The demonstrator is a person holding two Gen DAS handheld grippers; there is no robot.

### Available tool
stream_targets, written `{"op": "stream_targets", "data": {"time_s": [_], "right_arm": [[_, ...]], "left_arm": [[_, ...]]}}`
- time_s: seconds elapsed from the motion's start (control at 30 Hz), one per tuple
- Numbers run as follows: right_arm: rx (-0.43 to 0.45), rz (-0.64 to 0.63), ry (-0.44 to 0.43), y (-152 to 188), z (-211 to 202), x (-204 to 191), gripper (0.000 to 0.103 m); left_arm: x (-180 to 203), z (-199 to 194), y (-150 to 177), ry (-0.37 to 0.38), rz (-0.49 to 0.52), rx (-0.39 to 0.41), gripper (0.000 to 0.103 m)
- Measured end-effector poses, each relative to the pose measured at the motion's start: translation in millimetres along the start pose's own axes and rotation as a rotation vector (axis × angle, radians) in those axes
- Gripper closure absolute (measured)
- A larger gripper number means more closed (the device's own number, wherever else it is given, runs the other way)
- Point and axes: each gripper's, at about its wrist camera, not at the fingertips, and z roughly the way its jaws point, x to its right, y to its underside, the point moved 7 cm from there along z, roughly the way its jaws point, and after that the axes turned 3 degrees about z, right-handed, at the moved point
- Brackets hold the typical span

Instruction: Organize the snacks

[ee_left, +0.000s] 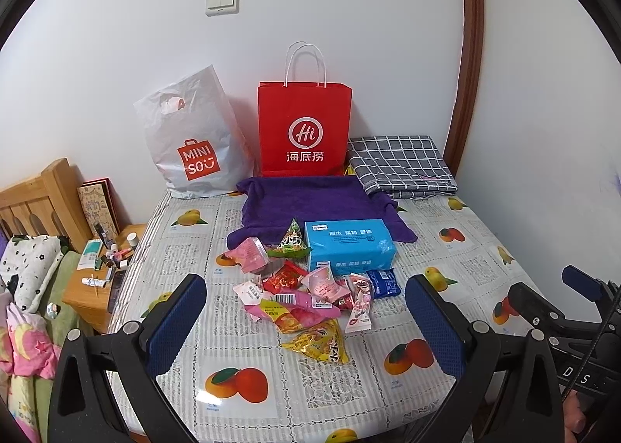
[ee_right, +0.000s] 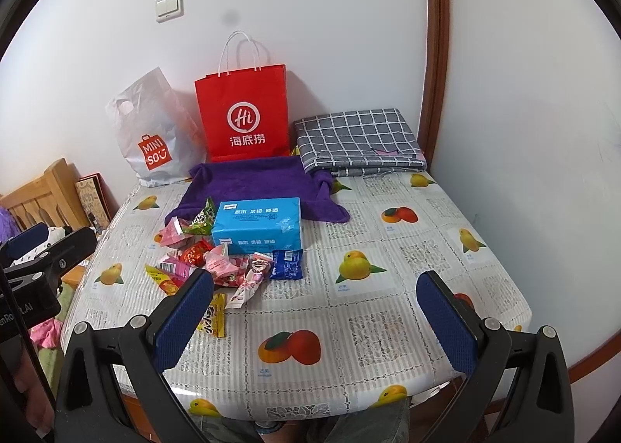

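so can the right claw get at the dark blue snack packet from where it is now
Probably yes. The right claw is open and empty, and the dark blue packet lies flat at the pile's right edge, nothing on top, with bare tablecloth between them.

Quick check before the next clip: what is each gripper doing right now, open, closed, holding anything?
Left gripper: open, holding nothing, above the snack pile.
Right gripper: open, holding nothing.

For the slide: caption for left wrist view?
Open left gripper above snack pile beside blue tissue pack on fruit-print table.
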Motion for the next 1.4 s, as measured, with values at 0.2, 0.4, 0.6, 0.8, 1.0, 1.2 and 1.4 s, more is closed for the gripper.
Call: {"op": "stream_targets", "data": {"time_s": [0.2, 0.4, 0.6, 0.8, 1.0, 1.2, 1.4], "right_arm": [[0.000, 0.001, -0.001, -0.1, -0.5, -0.8, 0.000], [0.000, 0.001, -0.002, 0.0, -1.0, -1.1, 0.000], [0.001, 0.002, -0.003, -0.1, -1.2, -1.3, 0.000], [0.008, 0.002, -0.011, -0.9, -4.3, -3.4, 0.000], [0.016, 0.002, -0.026, -0.3, -6.4, -5.2, 0.000], [0.003, 0.002, -0.027, 3.8, 1.1, -6.4, 0.000], [-0.038, 0.006, -0.031, 14.6, 23.7, -7.9, 0.000]], "left_arm": [[4.1, 0.7, 0.5, 0.001, 0.002, 0.000, 0.000], [5.6, 1.3, 0.3, 0.002, 0.003, 0.001, 0.000], [5.9, 1.1, 0.8, 0.000, 0.003, 0.001, 0.000], [8.9, 2.2, 1.3, 0.007, 0.003, 0.002, 0.000], [13.1, 3.6, 2.2, 0.015, 0.004, 0.000, 0.000], [6.7, 14.7, 8.4, 0.021, -0.011, -0.028, 0.000], [1.9, 38.0, 25.7, 0.030, -0.019, -0.075, 0.000]]}}
